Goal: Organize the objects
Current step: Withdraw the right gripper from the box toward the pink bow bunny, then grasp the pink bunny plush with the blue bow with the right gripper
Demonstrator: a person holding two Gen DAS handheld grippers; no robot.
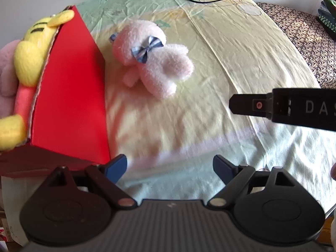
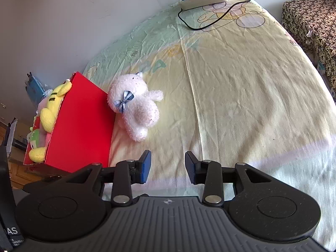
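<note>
Ahead of the wide-open, empty left claw (image 1: 170, 168) lies a fluffy pink plush bear (image 1: 151, 58), just beside the red cardboard box (image 1: 71, 96) at left; the right claw (image 2: 168, 166) gapes empty too.

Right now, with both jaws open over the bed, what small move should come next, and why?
Probably ease the right gripper forward toward the pink plush bear. It lies alone on the sheet beside the red box, which already holds the yellow plush. Both grippers are empty, so the bear seems the remaining item.

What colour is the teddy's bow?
Blue-and-white striped bow, clearest in the left wrist view.
</note>
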